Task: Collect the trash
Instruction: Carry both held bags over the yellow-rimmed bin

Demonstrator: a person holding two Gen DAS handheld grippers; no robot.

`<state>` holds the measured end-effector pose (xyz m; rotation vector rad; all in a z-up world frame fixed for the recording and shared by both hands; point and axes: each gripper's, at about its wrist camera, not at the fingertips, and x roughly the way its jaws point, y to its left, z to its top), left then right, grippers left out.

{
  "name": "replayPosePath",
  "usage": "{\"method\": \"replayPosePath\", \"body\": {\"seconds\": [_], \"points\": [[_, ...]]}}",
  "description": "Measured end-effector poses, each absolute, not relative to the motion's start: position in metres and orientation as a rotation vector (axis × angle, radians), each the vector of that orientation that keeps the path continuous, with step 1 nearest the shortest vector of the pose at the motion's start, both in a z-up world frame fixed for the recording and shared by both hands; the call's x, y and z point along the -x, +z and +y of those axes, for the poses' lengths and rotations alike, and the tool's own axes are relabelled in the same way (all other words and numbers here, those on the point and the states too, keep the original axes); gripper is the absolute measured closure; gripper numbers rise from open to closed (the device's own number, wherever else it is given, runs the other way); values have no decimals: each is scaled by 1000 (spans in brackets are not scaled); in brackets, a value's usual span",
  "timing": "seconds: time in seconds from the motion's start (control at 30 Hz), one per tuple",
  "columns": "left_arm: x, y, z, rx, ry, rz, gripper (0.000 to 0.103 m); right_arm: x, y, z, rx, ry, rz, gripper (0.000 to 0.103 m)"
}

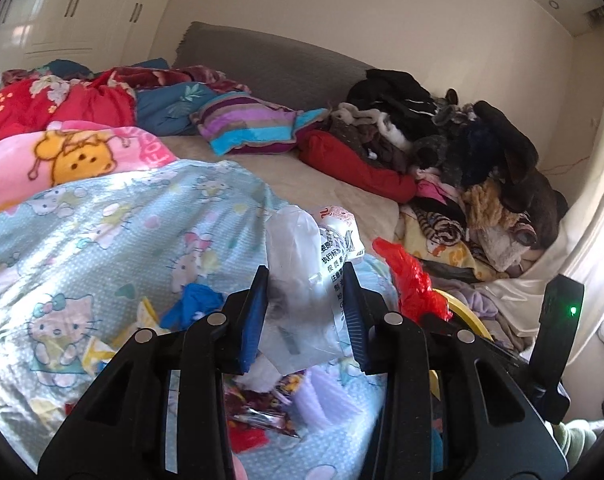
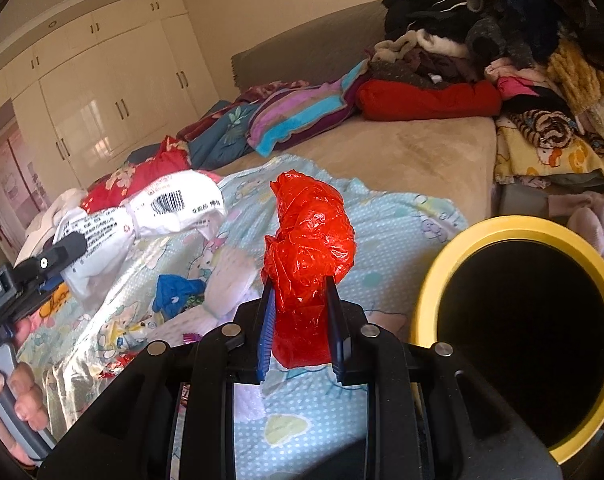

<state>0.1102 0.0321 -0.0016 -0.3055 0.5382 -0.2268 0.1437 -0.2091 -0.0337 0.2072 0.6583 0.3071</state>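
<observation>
My left gripper [image 1: 307, 280] is shut on a clear and white printed plastic bag [image 1: 302, 256], held above the Hello Kitty blanket [image 1: 82, 248]. The same bag [image 2: 142, 216] shows at the left of the right wrist view, in the left gripper [image 2: 68, 250]. My right gripper [image 2: 299, 292] is shut on a crumpled red plastic bag [image 2: 310, 240], which also shows in the left wrist view [image 1: 414, 280]. A bin with a yellow rim [image 2: 434, 276] and black inside stands open just right of the right gripper. Blue and shiny wrappers [image 1: 198, 304] lie on the blanket below.
A pile of clothes [image 1: 462, 152] fills the bed's right side. A striped pillow [image 1: 254, 124] and red and pink quilts [image 1: 62, 128] lie at the back. White wardrobes [image 2: 102, 92] line the far wall.
</observation>
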Motion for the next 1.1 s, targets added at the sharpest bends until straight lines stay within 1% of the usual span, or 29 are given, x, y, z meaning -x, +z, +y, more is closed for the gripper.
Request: {"method": "replayPosePath", "body": {"seconds": [0.37, 1.1], "points": [[-107, 3, -7, 244, -290, 540, 75, -127, -20, -255, -241, 227, 622, 81], [-102, 5, -74, 131, -386, 564, 75, -105, -13, -326, -305, 110, 605, 81]]}}
